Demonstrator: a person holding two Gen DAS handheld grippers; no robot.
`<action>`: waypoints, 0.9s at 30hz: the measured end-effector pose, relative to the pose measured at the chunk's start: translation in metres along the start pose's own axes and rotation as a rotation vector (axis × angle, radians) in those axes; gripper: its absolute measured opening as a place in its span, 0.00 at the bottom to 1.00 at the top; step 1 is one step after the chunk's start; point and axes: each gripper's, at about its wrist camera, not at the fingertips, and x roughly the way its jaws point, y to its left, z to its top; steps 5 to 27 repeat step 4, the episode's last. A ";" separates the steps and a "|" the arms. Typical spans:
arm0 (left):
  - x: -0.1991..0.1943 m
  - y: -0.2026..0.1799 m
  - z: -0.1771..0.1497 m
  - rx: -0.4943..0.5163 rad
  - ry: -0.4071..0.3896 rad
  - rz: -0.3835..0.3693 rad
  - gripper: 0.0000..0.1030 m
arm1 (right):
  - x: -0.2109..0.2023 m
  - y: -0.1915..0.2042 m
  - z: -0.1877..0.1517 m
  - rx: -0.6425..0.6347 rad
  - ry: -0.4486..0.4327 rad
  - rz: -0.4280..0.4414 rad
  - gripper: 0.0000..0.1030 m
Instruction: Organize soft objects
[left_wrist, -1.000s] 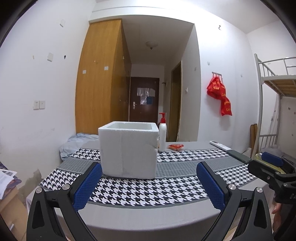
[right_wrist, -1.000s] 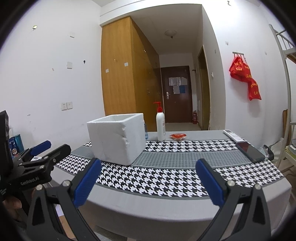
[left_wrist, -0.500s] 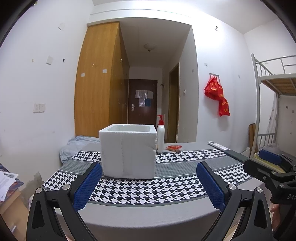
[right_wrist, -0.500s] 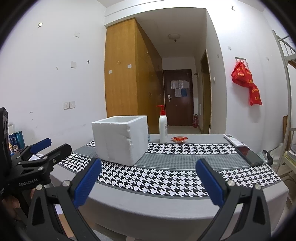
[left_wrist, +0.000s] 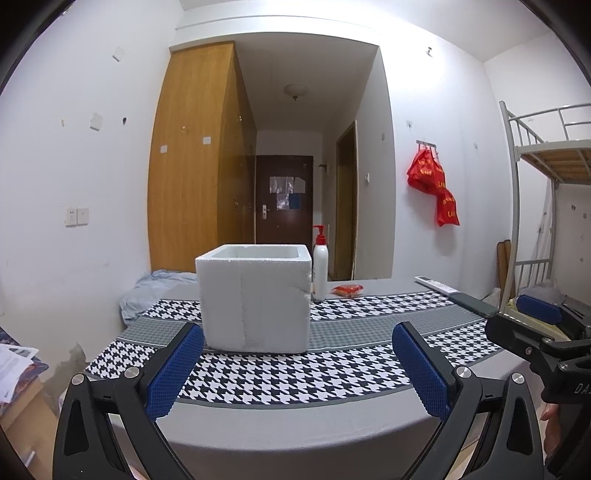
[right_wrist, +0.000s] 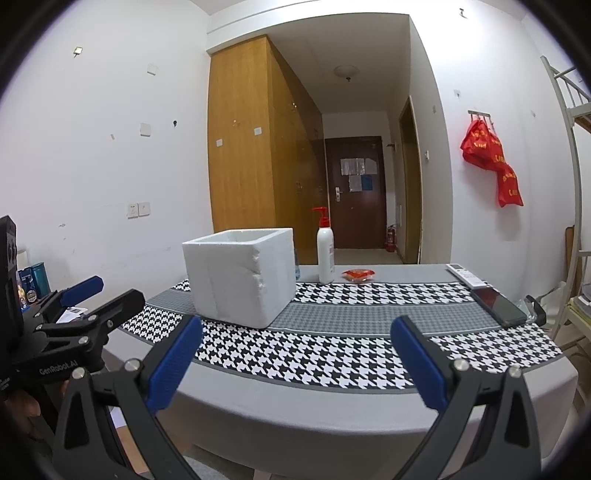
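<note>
Both grippers, left (left_wrist: 295, 363) and right (right_wrist: 295, 360), spread wide, nothing between the pads, held short of the table (right_wrist: 332, 413) edge.

Foam box (left_wrist: 255, 299) is the landmark, standing on the houndstooth cloth. Its inside is hidden; contents cannot be told.

Soft things: a small red packet (right_wrist: 358, 274) beyond the box, right of the bottle (right_wrist: 326, 254) just behind the box; a pale blue cloth heap (left_wrist: 155, 291) left of the box. Both likely light, limp, crushable. Pinch packet across its middle; cloth at a bunched fold.
</note>
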 end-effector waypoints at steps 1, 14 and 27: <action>0.000 0.000 0.000 -0.001 -0.002 -0.001 0.99 | 0.001 0.000 0.000 -0.001 0.003 0.000 1.00; -0.002 0.000 0.000 -0.003 -0.008 0.002 0.99 | 0.001 -0.001 0.000 0.000 0.006 -0.001 1.00; -0.002 0.000 0.000 -0.003 -0.008 0.002 0.99 | 0.001 -0.001 0.000 0.000 0.006 -0.001 1.00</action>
